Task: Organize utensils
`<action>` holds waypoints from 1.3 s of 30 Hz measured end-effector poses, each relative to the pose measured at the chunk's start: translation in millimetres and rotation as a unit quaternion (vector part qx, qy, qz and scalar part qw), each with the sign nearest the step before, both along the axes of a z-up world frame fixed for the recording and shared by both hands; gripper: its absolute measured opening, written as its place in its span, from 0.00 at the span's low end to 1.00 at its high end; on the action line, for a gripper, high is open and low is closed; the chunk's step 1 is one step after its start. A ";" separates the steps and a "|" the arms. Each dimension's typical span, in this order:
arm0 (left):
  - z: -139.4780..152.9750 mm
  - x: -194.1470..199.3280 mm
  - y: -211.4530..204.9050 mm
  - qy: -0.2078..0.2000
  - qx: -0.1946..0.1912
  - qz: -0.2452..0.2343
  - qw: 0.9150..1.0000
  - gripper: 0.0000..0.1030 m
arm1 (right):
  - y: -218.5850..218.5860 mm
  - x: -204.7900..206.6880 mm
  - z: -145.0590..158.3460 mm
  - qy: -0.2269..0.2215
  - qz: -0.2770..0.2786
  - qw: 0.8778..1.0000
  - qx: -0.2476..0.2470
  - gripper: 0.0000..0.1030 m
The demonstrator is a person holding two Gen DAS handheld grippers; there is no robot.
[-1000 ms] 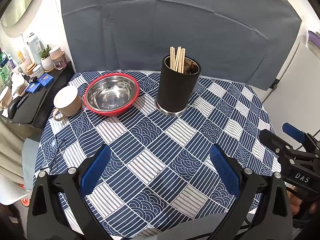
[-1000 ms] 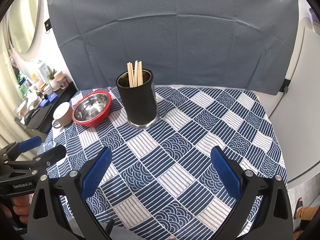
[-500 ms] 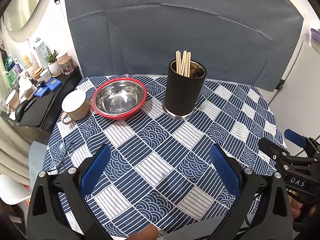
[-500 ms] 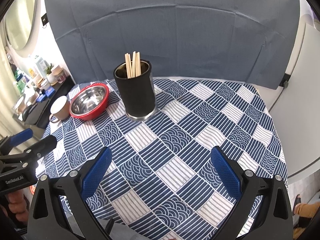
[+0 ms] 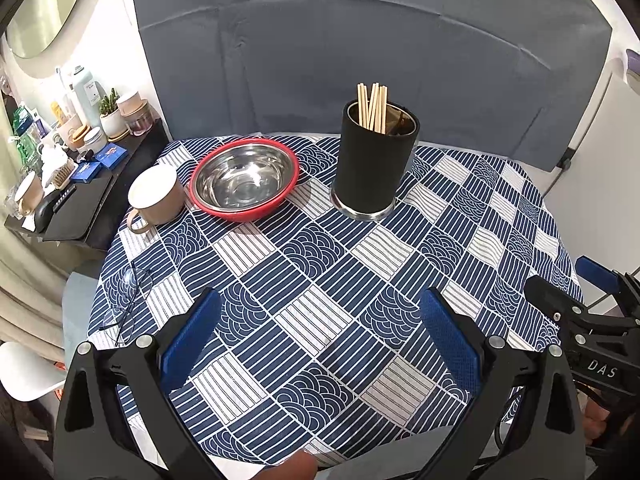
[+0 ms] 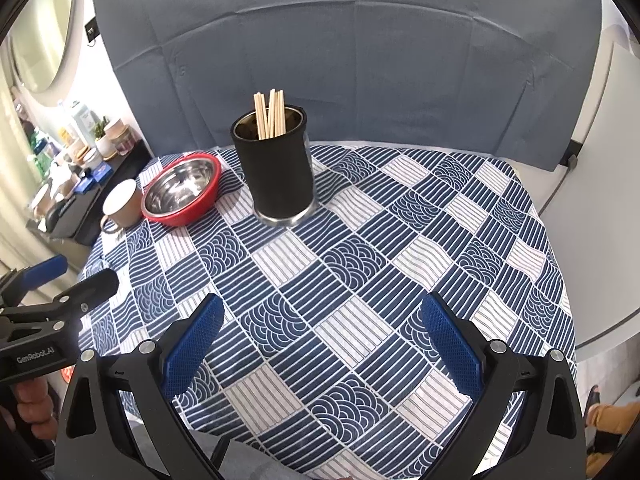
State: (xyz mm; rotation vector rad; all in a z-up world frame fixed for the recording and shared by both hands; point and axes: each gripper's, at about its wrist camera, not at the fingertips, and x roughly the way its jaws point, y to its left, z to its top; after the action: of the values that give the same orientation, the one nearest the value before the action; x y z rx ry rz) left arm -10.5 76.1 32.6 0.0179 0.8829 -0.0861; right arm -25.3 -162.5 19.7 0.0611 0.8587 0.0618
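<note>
**Chopsticks stand in the holder, both grippers spread wide and empty**

Chopsticks [image 5: 373,107] stand bundled upright in the black cylindrical holder [image 5: 374,164], leaning together toward its left side, with their top ends well above the rim. The holder sits on the far middle of the table [image 5: 500,216], on a metal base ring that keeps it steady on the patterned cloth. A darker item seems to sit low inside the holder on the right, but it is too shadowed to name.

Just left of the holder is a steel bowl with a red rim [image 5: 245,179], empty, and touching or nearly touching its left edge is a beige mug [image 5: 157,194] with the handle turned toward the near side. A pair of glasses [image 5: 130,304] lies on the cloth at the near left edge.

Nothing loose in the way of utensils lies on the cloth, so I judge the sorting either done or not yet begun with anything new.

The left gripper [image 5: 318,334] hovers over the near part of the table, its blue-padded fingers [image 5: 190,342] parted wide with nothing between them. The right gripper [image 6: 320,336] is held the same way over the near right, fingers [image 6: 450,346] spread and empty. Each appears at the edge of the other's view, level and side by side, pointing at the holder. That posture reads as a resting or ready stance rather than an approach.
</note>
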 end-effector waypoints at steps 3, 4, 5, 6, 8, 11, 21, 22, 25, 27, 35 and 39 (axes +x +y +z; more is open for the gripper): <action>-0.2 -0.7 -0.5 0.001 0.000 -0.001 1.000 0.94 | 0.3 -2.9 0.1 -0.001 0.000 1.000 -0.001 0.92; -0.3 -0.9 -0.2 0.001 0.000 -0.001 1.000 0.94 | 0.5 -3.0 0.3 -0.001 0.001 1.000 -0.001 0.92; -0.1 -1.2 -0.1 0.001 -0.001 -0.001 1.000 0.94 | 0.3 -2.1 0.5 -0.001 0.000 1.000 -0.001 0.92; 0.0 -1.5 0.3 0.000 -0.002 -0.001 1.000 0.94 | 0.4 -2.4 0.4 -0.001 0.000 1.000 -0.001 0.92; 0.3 -2.2 0.2 -0.002 -0.005 -0.003 1.000 0.94 | 1.2 -4.2 0.7 -0.002 0.001 1.000 -0.002 0.92; 2.4 -3.5 -0.7 -0.008 -0.009 -0.009 1.000 0.94 | 2.2 -3.2 2.5 -0.003 0.004 1.000 -0.003 0.92; 0.3 -1.4 -1.0 -0.003 -0.013 -0.013 1.000 0.94 | 3.0 -1.5 3.9 -0.004 0.005 1.000 -0.006 0.92; -0.2 -1.1 -1.8 -0.002 -0.013 -0.015 1.000 0.94 | 3.2 -1.5 4.1 -0.005 0.005 1.000 -0.006 0.92; -0.3 -1.0 -2.2 -0.002 -0.013 -0.016 1.000 0.94 | 3.3 -1.6 4.0 -0.005 0.005 1.000 -0.007 0.92; -0.5 -0.9 -2.7 -0.003 -0.012 -0.016 1.000 0.94 | 3.2 -1.7 4.0 -0.005 0.005 1.000 -0.006 0.92; -0.3 -0.5 -3.2 -0.003 -0.011 -0.016 1.000 0.94 | 1.5 -0.9 2.4 -0.003 0.003 1.000 -0.002 0.92; 1.2 0.4 -1.6 -0.004 -0.004 -0.005 1.000 0.94 | -0.3 -0.8 1.9 -0.002 0.001 1.000 0.001 0.92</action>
State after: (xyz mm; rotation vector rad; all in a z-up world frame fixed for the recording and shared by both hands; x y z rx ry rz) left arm -10.1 74.5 33.9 0.0153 0.8737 -0.0990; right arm -26.1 -162.8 21.7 0.0623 0.8556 0.0642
